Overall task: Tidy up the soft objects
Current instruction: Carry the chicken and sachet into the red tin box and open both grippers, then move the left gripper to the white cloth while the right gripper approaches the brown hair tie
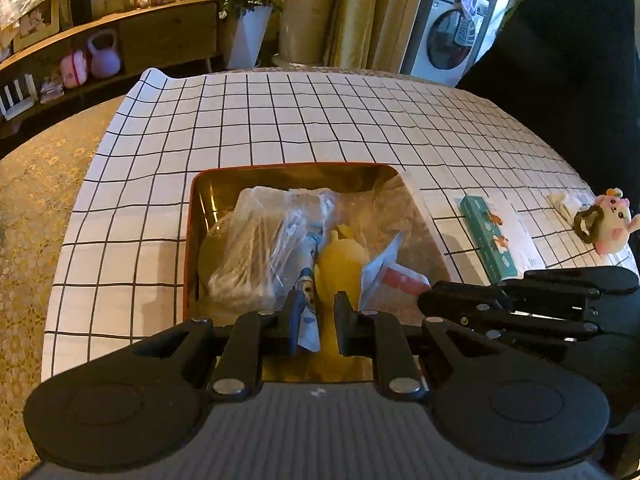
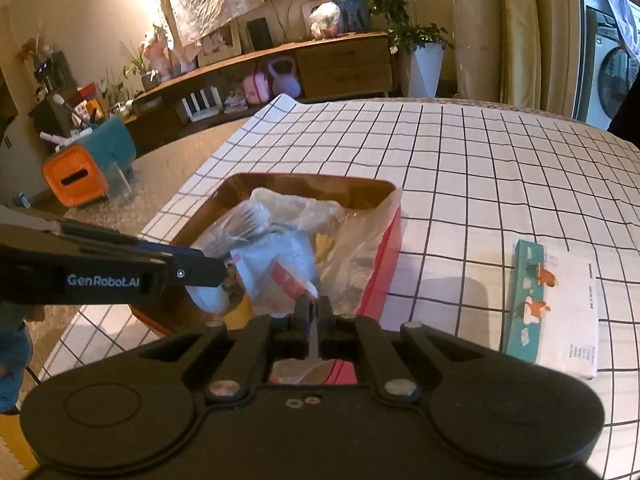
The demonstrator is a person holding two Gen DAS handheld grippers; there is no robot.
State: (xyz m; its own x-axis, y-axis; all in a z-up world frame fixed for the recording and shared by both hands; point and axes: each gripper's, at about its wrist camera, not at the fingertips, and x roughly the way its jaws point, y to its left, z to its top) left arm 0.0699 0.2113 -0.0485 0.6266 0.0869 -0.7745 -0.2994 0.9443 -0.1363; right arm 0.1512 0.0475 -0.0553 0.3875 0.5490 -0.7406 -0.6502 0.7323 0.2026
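Note:
A red tin box [image 1: 191, 216] with a gold inside sits on the checked tablecloth; it also shows in the right wrist view [image 2: 394, 236]. It holds plastic bags of cotton swabs [image 1: 256, 248], a yellow soft toy [image 1: 340, 264] and a white-red packet [image 1: 394, 276]. My left gripper [image 1: 316, 320] is over the box's near edge, partly open, with a blue-white cartoon packet [image 1: 309, 312] between its jaws against the left finger. My right gripper [image 2: 314, 312] is shut on the edge of a clear plastic bag [image 2: 360, 240] at the box's right side.
A teal tissue pack [image 1: 490, 236] lies right of the box, also in the right wrist view [image 2: 532, 300]. A pink plush keychain [image 1: 608, 220] lies at the far right. A sideboard [image 2: 344, 64], a potted plant and a washing machine stand beyond the table.

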